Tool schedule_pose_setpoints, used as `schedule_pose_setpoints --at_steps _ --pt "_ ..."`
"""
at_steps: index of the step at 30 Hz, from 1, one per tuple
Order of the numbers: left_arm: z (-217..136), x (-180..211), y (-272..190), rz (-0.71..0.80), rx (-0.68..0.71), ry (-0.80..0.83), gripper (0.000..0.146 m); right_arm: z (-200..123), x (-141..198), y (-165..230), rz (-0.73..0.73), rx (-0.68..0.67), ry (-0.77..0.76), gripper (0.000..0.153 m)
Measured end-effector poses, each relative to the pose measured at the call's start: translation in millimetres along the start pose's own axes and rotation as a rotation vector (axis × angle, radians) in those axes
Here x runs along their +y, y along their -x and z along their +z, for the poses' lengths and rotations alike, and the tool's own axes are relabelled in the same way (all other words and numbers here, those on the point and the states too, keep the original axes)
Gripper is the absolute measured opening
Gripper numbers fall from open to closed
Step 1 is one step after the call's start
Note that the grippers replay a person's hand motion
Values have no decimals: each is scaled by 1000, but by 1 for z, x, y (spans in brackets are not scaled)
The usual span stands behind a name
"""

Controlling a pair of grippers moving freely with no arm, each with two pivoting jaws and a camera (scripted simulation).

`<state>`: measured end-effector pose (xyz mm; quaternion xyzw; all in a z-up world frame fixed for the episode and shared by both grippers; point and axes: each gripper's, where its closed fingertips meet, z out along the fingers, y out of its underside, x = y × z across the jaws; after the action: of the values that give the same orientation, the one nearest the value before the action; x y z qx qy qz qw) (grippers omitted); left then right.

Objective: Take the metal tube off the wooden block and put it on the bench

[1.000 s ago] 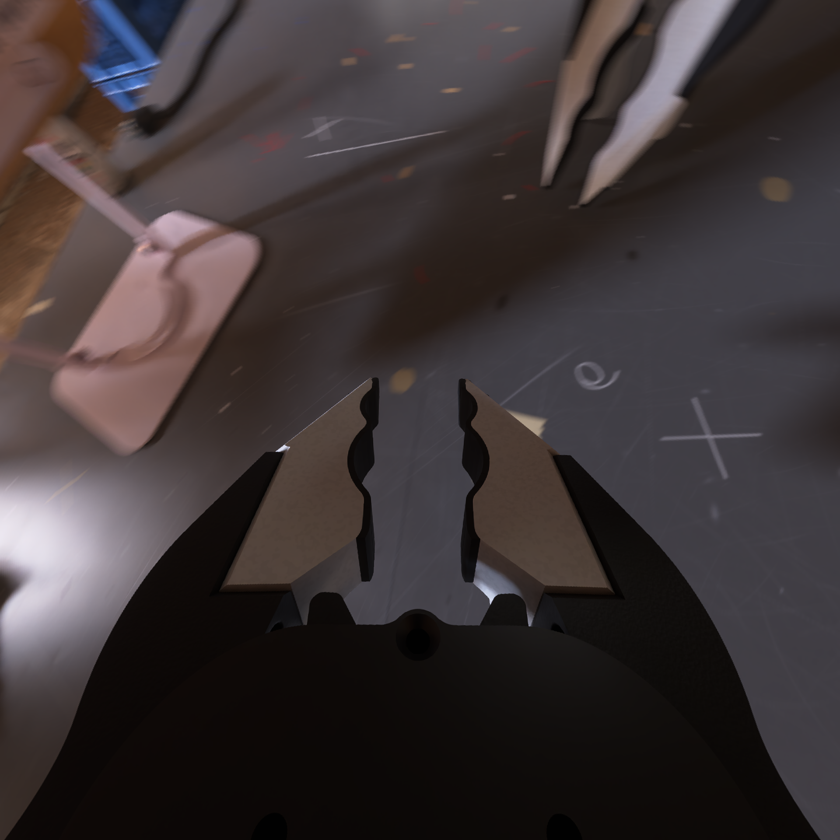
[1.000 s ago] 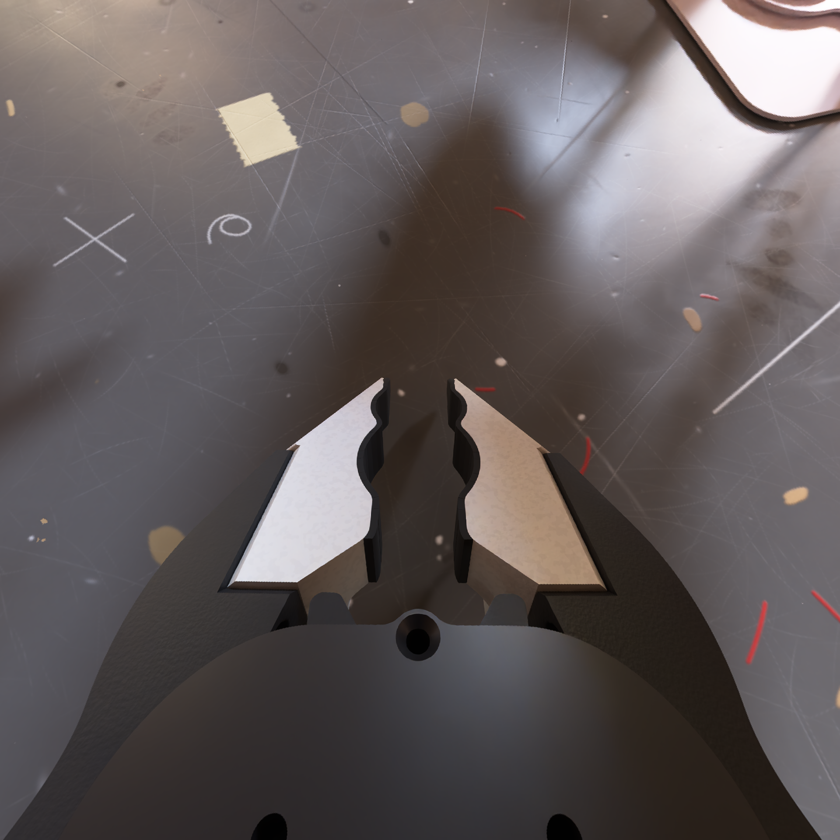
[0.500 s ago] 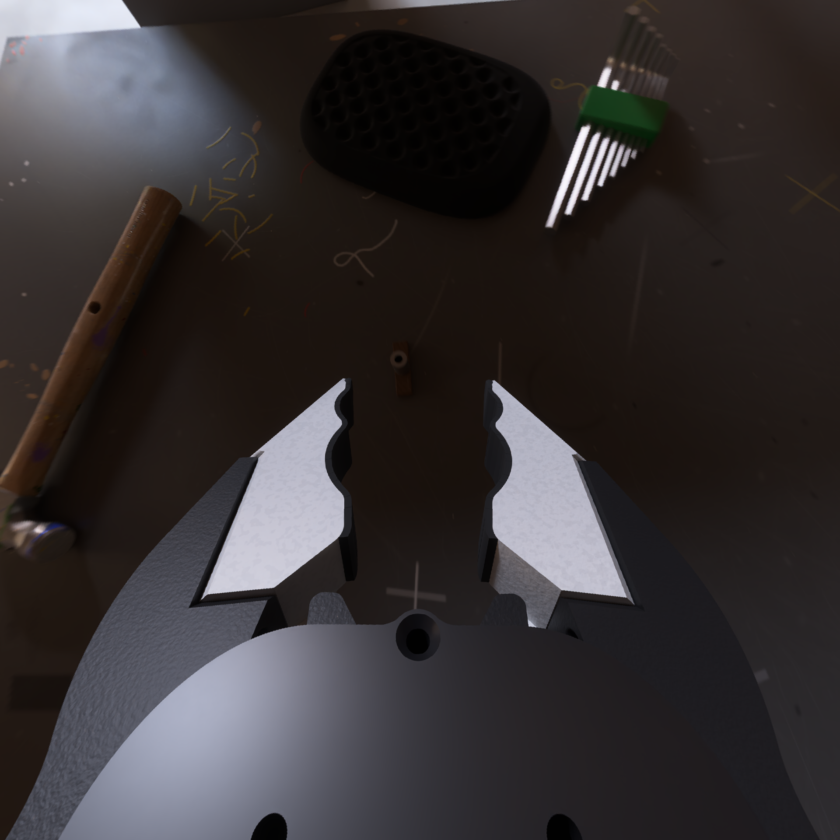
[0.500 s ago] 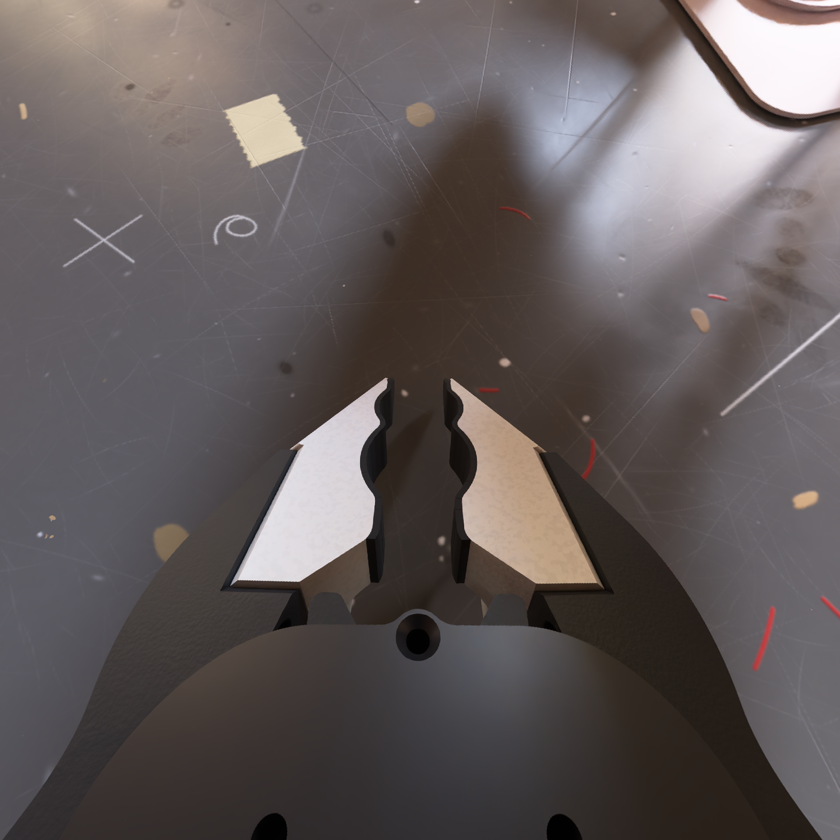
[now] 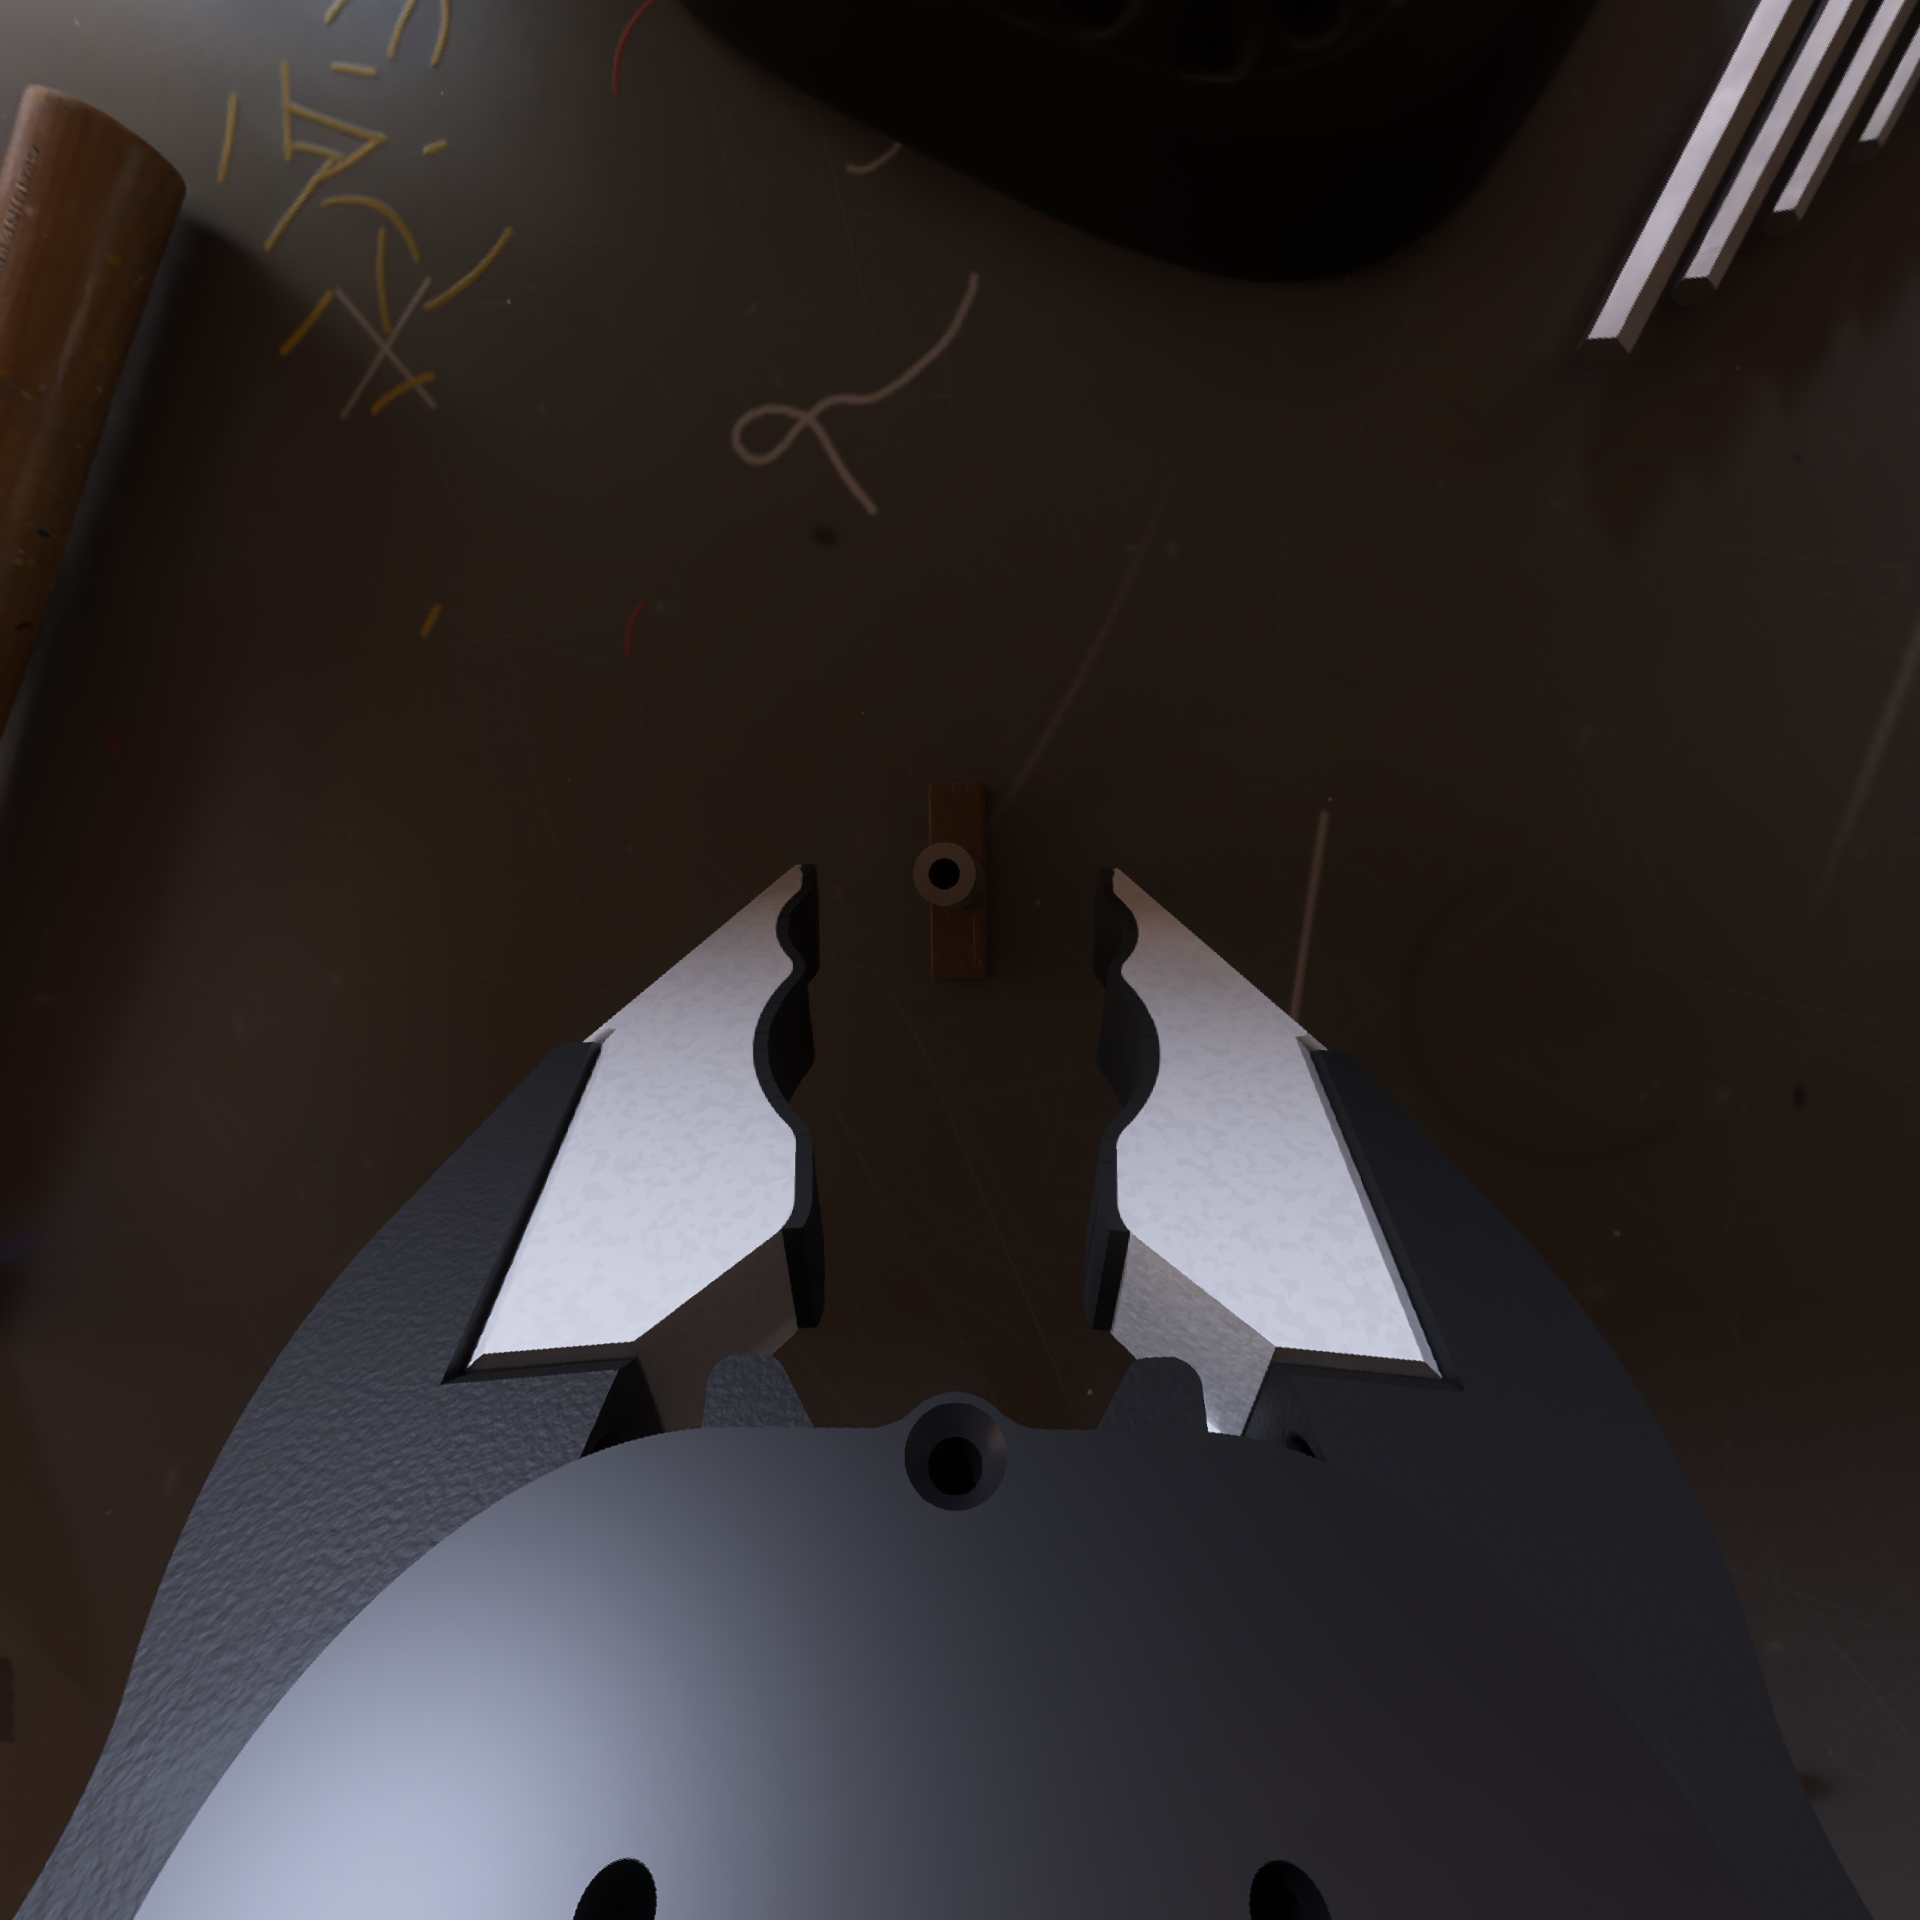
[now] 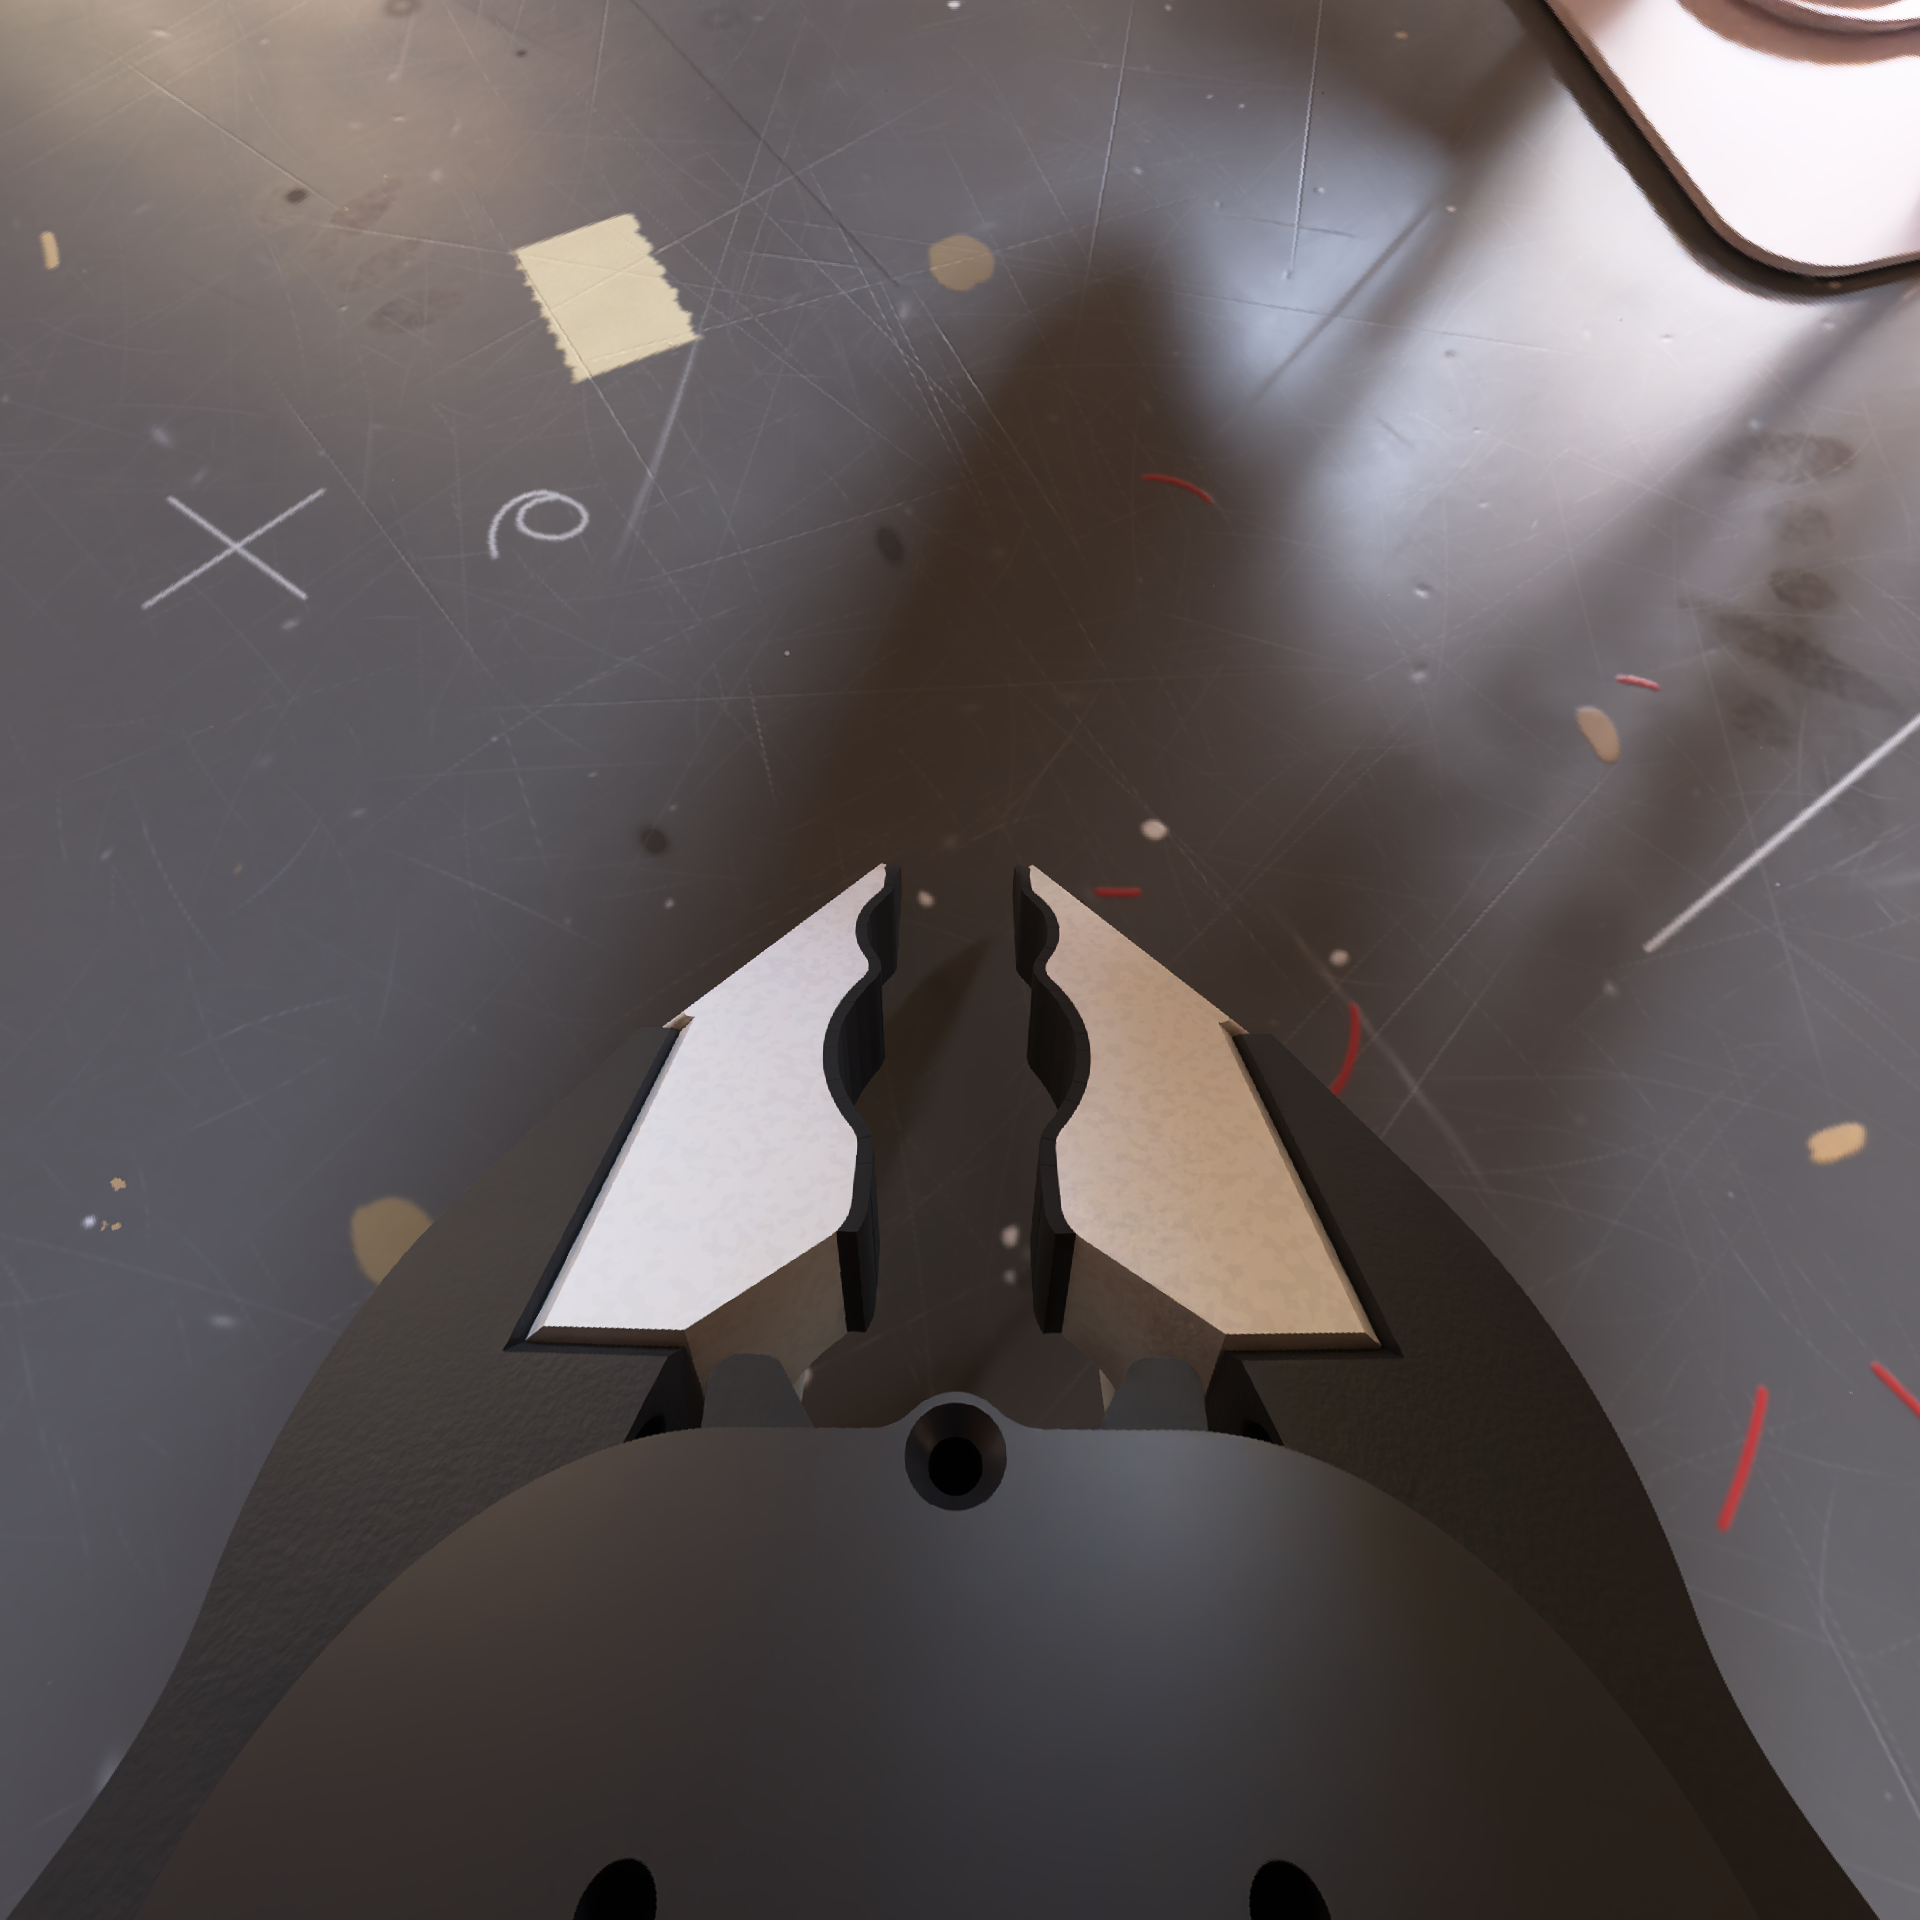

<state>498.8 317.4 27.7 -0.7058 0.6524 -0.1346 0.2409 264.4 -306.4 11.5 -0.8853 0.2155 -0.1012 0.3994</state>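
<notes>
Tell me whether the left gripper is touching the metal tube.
Apart. The left wrist view shows the left gripper open, with dark bench visible between each fingertip and the metal tube.

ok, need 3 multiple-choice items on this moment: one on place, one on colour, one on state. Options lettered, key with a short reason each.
1. Where is the metal tube?
A. Standing on the wooden block
B. Lying on the bench beside the hammer handle
C. Held in the right claw

2. What colour is the block?
A. Green
B. Dark brown
C. Pink

3. What state is the left claw in?
A. Shut on the tube
B. Shut and empty
C. Open and empty

Key: 1 A, its round open end shows on top of the block. 2 B, brown ends show either side of the tube. 3 C, its fingers stand wide apart with nothing between them.
</notes>
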Motion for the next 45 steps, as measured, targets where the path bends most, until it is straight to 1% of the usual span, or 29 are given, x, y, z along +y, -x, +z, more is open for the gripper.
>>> schedule_pose_setpoints --at_steps 8,9,10,11,15,18,21,23,25,26,28,29,30,32,34,35,37,39,40,43,45 --pt "13 6 0 -35 14 -11 34 0 0 0 -4 2 0 21" --pt "13 6 1 -40 12 -15 29 0 0 0 -7 2 0 21" --pt "13 6 2 -40 15 -22 19 0 0 1 -9 2 0 20" --pt "14 6 2 -45 21 -34 12 0 0 1 -10 2 0 20" --pt "12 8 1 -86 58 -74 12 0 0 1 -10 2 0 20" --pt "2 7 -1 -111 96 -107 12 0 0 1 -8 0 0 20" --pt "-18 4 -11 -103 156 -135 12 0 0 1 -5 -2 0 20" --pt "-42 -1 -26 -66 212 -185 12 0 0 1 -4 -3 0 20" --pt "-79 -9 -54 30 320 -303 12 0 0 1 -4 -3 0 20" --pt "-97 -9 -65 91 335 -349 12 0 0 1 -4 -3 0 20" --pt "-130 -5 -81 192 300 -394 12 0 0 1 -5 -3 0 20" --pt "-148 -3 -96 229 338 -437 12 0 0 1 -7 -1 0 20" --pt "-167 1 -116 270 410 -488 12 0 0 1 -10 2 0 20" --pt "-201 20 -166 407 542 -556 12 0 0 1 -15 4 -1 20" --pt "-222 47 -219 589 591 -599 12 0 0 1 -11 0 0 19" --pt "-230 63 -247 644 629 -616 12 0 0 1 -8 -2 0 19" --pt "-238 98 -306 667 768 -602 12 0 0 1 -6 -4 0 19" --pt "-233 138 -360 654 868 -496 12 0 0 1 -7 -3 0 19" --pt "-228 157 -386 665 897 -445 12 0 0 1 -7 -3 0 19" --pt "-213 201 -443 740 905 -358 12 0 0 1 -8 -2 0 19" --pt "-209 213 -467 767 886 -353 12 0 0 1 -10 0 0 19"
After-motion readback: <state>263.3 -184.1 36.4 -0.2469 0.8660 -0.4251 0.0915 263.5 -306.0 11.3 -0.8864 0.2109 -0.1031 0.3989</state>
